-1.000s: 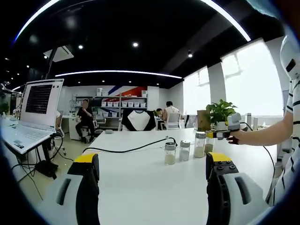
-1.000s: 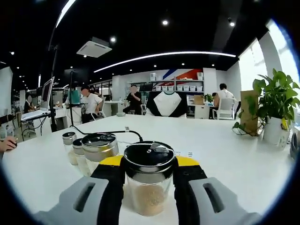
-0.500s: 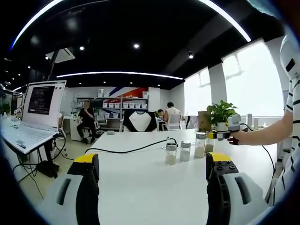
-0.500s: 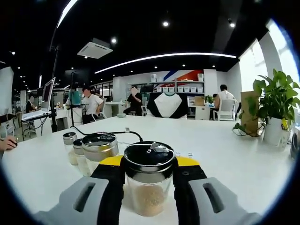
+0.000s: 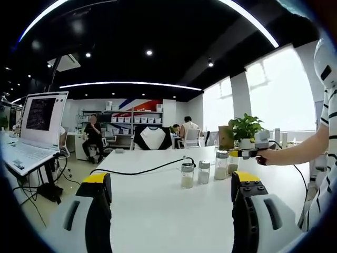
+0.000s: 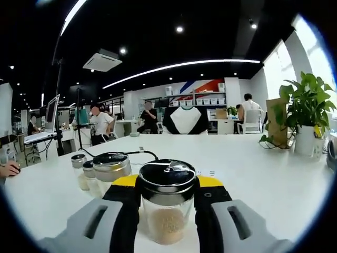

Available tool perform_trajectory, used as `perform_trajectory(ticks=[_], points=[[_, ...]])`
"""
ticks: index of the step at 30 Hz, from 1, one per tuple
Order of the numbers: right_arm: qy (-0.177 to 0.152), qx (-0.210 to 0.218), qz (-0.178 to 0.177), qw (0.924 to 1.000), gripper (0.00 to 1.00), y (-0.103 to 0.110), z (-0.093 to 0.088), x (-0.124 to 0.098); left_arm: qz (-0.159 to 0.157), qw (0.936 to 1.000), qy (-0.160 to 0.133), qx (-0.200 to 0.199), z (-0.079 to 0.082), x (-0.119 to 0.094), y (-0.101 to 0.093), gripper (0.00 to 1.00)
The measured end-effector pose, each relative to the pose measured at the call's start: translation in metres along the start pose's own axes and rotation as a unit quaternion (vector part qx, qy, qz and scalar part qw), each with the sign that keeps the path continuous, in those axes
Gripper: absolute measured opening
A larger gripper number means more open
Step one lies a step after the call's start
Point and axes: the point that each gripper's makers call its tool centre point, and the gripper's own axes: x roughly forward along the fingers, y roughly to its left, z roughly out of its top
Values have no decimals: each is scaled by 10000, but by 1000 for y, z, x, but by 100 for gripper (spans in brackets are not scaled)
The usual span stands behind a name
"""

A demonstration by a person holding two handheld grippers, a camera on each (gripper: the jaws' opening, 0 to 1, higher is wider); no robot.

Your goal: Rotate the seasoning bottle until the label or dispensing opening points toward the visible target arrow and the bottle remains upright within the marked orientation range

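Standing upright between the jaws of the right gripper (image 6: 167, 211), the seasoning bottle (image 6: 167, 203) is a clear glass jar with a black, chrome-rimmed lid and tan powder in its lower part. In the right gripper view, both yellow-tipped black jaws press against the jar's sides just below the lid, so this gripper is clenched on the bottle. The bottle rests on the white table (image 6: 247, 174).

Left of the held bottle in that view:
- two small shakers (image 6: 80, 171) with silver caps stand side by side, farthest left;
- a larger jar (image 6: 111, 167) with a metal lid stands just beside them, close behind the left jaw.

A black cable (image 6: 129, 153) runs across the table behind these. A potted plant (image 6: 304, 118) stands at the far right edge of the table.

In the left gripper view, the left gripper (image 5: 168, 211) is released: its two jaws stand wide apart with bare table between them, holding nothing. Well ahead of those jaws stand the small shakers (image 5: 194, 174), then the larger jar (image 5: 220, 165), then the seasoning bottle (image 5: 233, 163) in the right gripper (image 5: 239, 153), which a hand (image 5: 263, 156) holds at the right. A laptop (image 5: 32, 129) sits at the far left.
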Motion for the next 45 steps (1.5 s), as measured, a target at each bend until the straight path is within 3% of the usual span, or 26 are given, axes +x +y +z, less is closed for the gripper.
perform_trajectory(ticks=[27,45], points=[[-231,-322,625,9973,37,41,21,-51,-468,9988,155,53,-7,23,-29,100],[-127,-380,911,9950,37,66,1,-86,-599,9980,223,9,-13,30,-41,100]])
